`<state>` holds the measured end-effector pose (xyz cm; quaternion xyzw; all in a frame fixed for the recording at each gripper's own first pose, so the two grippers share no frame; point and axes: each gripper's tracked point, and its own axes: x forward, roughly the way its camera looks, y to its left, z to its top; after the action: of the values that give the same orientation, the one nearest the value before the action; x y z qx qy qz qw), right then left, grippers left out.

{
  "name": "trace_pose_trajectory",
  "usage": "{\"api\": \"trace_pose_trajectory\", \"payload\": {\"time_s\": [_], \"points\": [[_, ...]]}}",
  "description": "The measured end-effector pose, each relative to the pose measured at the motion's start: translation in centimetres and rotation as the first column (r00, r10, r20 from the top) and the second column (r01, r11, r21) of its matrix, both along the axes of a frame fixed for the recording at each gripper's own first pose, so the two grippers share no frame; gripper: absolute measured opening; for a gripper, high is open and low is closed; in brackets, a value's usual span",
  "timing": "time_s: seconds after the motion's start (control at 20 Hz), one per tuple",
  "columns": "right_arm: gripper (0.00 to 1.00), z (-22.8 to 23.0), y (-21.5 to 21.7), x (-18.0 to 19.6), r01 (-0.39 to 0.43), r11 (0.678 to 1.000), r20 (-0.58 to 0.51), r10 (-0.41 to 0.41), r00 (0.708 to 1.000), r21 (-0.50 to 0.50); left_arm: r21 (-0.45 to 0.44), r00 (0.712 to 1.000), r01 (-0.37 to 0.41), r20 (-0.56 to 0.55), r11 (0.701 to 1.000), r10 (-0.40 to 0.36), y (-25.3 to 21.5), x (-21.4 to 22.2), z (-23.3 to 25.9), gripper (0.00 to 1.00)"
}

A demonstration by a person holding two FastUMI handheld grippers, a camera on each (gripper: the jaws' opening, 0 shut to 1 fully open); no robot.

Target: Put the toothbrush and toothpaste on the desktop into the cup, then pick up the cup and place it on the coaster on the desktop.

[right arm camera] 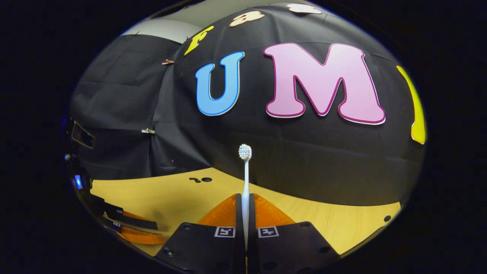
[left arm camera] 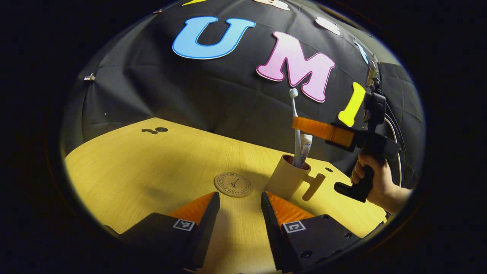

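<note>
White slim plastic toothbrush (right arm camera: 245, 179): upright, lower end in the tan handled cup (left arm camera: 286, 178) beside the toothpaste tube (left arm camera: 305, 149); clenched mid-handle by right gripper (right arm camera: 245, 213). Judged light, stiff, slippery. Left gripper (left arm camera: 239, 211) was seen released, empty, near round coaster (left arm camera: 233, 184).

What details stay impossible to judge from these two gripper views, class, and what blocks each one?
- Lower ends of the toothbrush and toothpaste: left gripper view, hidden by the cup wall.
- Toothbrush handle below the right tool: right gripper view, covered by its closed fingers.
- Coaster lettering: left gripper view, too small.
</note>
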<state>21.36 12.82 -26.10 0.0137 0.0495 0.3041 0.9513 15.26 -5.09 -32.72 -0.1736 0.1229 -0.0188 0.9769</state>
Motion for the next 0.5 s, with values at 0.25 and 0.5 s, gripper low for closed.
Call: {"api": "trace_pose_trajectory", "payload": {"time_s": [0.25, 0.5], "points": [[0.06, -0.22, -0.14, 0.18, 0.011, 1.0, 0.015, -0.011, 1.0, -0.014, 0.0, 1.0, -0.01, -0.013, 1.0, 0.01, 0.41, 0.12, -0.51, 0.69], [0.1, -0.15, -0.22, -0.1, 0.017, 0.999, 0.022, -0.016, 1.0, -0.042, 0.0, 1.0, -0.01, -0.021, 1.0, 0.01, 0.74, -0.51, -0.45, 0.69]]}}
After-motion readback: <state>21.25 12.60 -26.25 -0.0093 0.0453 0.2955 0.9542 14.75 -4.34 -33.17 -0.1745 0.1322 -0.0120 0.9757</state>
